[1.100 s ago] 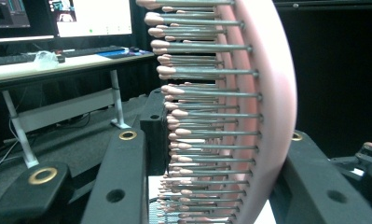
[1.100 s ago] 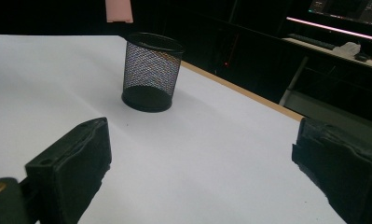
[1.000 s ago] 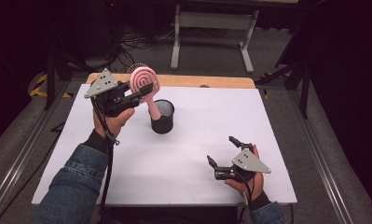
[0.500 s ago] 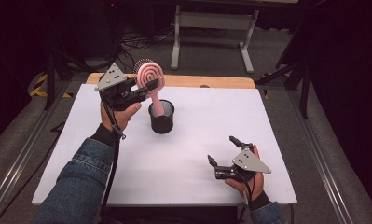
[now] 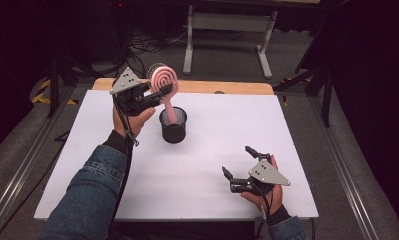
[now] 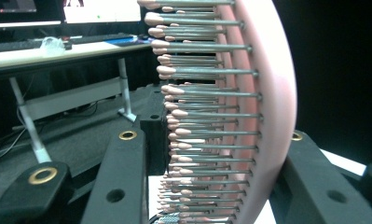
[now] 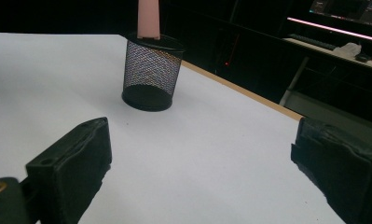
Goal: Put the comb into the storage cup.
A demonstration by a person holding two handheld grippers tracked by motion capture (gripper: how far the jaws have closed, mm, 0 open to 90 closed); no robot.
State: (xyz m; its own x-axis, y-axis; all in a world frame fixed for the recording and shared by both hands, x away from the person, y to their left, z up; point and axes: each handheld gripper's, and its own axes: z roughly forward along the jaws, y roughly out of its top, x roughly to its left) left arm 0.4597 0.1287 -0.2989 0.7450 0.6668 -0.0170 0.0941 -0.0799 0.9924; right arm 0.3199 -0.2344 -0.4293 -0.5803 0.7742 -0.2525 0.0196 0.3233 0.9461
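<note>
hairbrush (image 5: 165, 80): pink, round head with metal bristles tipped pink, clamped at the head
hairbrush pose: near upright, handle pointing down into the cup, head above the rim
mesh cup (image 5: 173, 125): black wire mesh, round, upright
cup place: on the white counter (image 5: 222, 125), toward its far left

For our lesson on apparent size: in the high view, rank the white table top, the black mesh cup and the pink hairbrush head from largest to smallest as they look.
1. white table top
2. black mesh cup
3. pink hairbrush head: close to the cup in apparent size and partly covered by the left gripper, so that order is unsure.
</note>
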